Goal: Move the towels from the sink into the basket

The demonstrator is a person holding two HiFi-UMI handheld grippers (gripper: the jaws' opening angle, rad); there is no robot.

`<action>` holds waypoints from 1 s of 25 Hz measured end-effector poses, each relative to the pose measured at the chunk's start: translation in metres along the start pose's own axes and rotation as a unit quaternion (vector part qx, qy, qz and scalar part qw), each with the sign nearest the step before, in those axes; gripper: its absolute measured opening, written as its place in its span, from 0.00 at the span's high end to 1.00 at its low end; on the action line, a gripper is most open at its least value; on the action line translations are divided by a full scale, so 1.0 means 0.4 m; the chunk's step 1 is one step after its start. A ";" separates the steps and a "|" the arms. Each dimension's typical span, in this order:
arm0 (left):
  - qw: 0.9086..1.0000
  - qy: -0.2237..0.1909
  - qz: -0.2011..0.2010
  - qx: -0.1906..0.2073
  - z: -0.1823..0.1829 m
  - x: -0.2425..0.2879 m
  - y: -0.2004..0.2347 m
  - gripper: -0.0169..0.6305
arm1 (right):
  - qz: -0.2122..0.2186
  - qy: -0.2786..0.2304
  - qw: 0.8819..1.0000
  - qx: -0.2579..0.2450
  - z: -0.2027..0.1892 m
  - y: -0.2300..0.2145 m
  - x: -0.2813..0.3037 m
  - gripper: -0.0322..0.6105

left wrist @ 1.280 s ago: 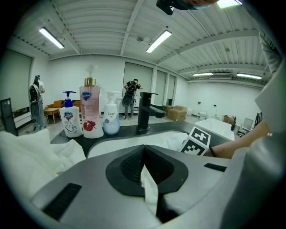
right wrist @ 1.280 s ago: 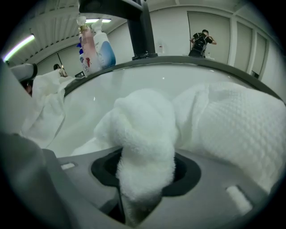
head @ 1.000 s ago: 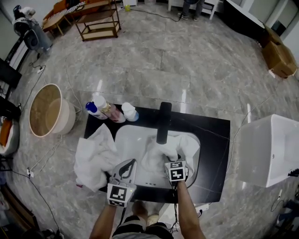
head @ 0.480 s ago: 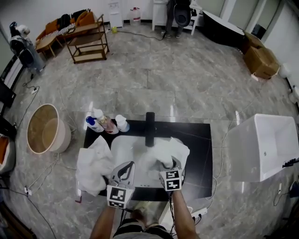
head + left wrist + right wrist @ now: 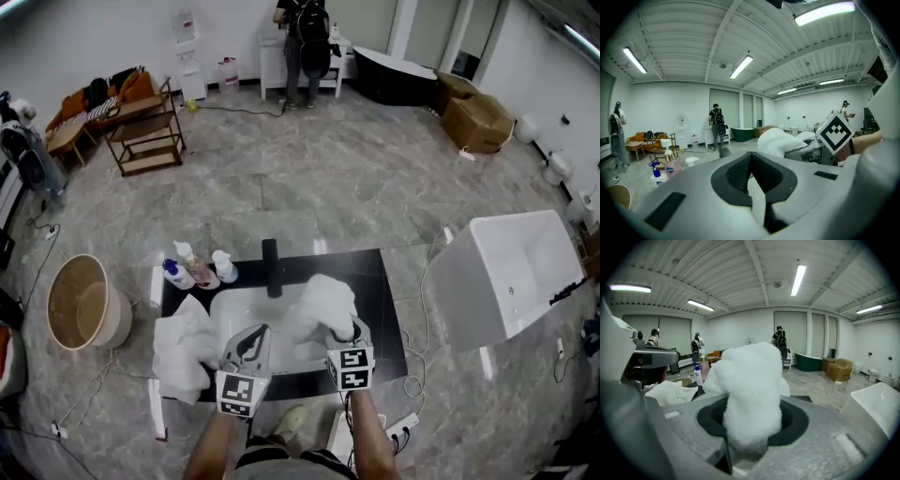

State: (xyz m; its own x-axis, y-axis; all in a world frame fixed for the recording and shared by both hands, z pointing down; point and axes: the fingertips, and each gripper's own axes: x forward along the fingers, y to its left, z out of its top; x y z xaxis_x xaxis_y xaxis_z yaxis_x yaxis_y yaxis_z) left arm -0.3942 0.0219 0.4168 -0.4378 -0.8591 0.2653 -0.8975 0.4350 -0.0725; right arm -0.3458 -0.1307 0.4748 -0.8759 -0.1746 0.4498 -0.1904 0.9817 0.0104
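We see our right claw [image 5: 752, 423] clenched on a white towel [image 5: 323, 298]. The fluffy bulk bulges up out of the jaws over the right half of the sink [image 5: 223, 309], and we cannot tell whether its lower end touches the basin. Our left claw [image 5: 251, 337] sits just beside it at the sink's front rim, jaws together and grasping nothing.

The sink is set in a black table [image 5: 386, 281], with a black faucet [image 5: 271, 268] upright at its back edge. A second towel [image 5: 183, 345] lies heaped on the table's left end and spills over the edge. Behind that heap, 3 bottles [image 5: 199, 273] stand together at the table's back left corner.

The basket [image 5: 120, 323] stands on the floor to the left, well apart from the table, its mouth open. The second towel and the bottles lie between the sink and the basket, and a thin cable [image 5: 89, 389] trails over the floor near the basket's base.

To the right of the table stands a white tub [image 5: 506, 272]. Far back, a person [image 5: 305, 42] stands at the wall, with cardboard boxes [image 5: 473, 122] to the right and a wooden shelf [image 5: 145, 136] to the left
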 end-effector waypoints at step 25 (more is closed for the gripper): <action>0.944 -0.084 -0.309 0.075 0.230 0.037 -0.659 0.96 | -0.314 -0.088 0.942 0.075 -0.033 -0.328 -0.781 0.66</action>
State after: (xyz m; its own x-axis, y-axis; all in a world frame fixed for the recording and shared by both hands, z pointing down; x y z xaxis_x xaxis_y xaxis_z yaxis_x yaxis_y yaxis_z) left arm -0.1689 -0.1304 0.3516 0.1805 -0.9726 0.1464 -0.9763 -0.1952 -0.0933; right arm -0.0415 -0.2039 0.3447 -0.6269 -0.7410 0.2407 -0.7449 0.6606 0.0937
